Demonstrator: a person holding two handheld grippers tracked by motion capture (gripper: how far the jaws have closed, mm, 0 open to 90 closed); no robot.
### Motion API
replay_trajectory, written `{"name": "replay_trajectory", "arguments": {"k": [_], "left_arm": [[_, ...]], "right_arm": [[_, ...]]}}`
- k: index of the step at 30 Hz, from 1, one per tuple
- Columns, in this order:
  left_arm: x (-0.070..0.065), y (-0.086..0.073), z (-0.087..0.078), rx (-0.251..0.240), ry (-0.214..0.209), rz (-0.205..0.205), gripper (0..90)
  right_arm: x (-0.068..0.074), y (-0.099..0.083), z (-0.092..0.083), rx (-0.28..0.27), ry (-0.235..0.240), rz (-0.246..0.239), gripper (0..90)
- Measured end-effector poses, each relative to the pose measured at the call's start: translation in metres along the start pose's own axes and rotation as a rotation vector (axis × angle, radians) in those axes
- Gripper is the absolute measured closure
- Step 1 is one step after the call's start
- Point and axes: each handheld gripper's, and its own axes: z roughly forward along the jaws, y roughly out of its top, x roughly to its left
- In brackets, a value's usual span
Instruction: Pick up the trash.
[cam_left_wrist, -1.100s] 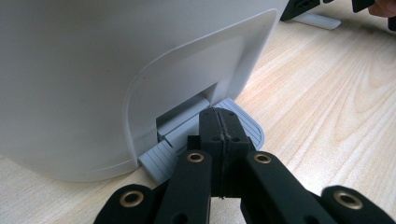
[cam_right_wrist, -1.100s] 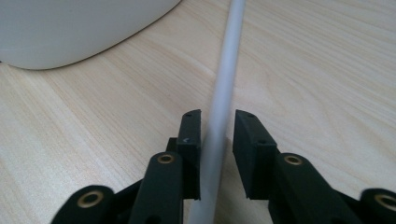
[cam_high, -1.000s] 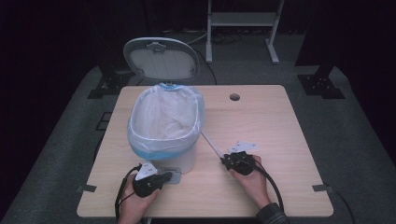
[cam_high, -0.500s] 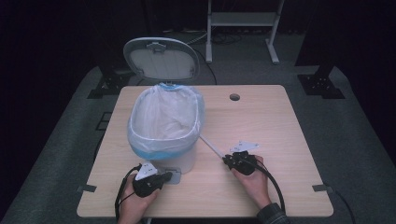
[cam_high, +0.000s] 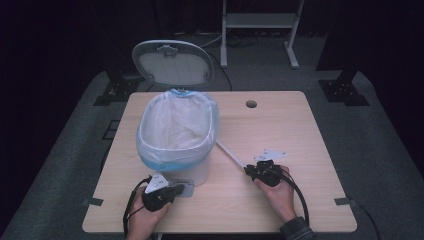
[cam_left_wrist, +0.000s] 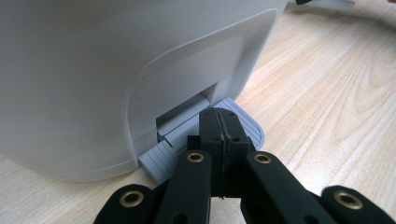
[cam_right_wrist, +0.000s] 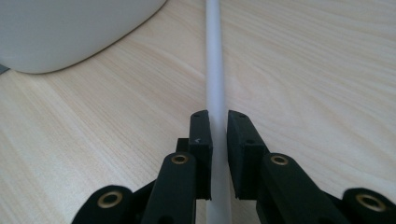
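While no writing readable, right gripper (cam_right_wrist: 218, 135) clamps white rod (cam_right_wrist: 214, 70)

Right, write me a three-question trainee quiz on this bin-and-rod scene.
1. True or false: the bin lid stands open.
2. What is the right gripper closed on? A) the white rod B) the bag's rim C) a cable
3. Fill in: the shut left gripper rests on the bin's grey ____.

Key:
1. True; the bin shows its clear bag liner.
2. A; the rod runs between the jaws and lies on the table.
3. Pedal.
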Motion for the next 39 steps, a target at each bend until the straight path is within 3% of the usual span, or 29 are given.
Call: {"name": "replay_trajectory", "arguments": {"k": [4,11,22,33,39], "left_arm": [[0.0,0.0,0.0,0.0,-0.001,-0.002,90.0],[0.0,0.0,0.0,0.0,0.0,0.0,90.0],[0.0,0.0,0.0,0.0,-0.001,0.0,90.0],[0.0,0.0,0.0,0.0,-0.001,0.001,90.0],[0.0,0.0,0.0,0.0,-0.001,0.001,90.0]], "right_arm": [[-0.007,0.001,-0.01,-0.024,0.032,0.034,79.8],[-0.012,0.004,-0.022,-0.045,0.04,0.045,80.0],[-0.017,0.009,-0.044,-0.085,0.045,0.027,80.0],[-0.033,0.014,-0.082,-0.162,0.047,0.031,80.1],[-0.039,0.016,-0.093,-0.18,0.053,0.027,80.1]]}}
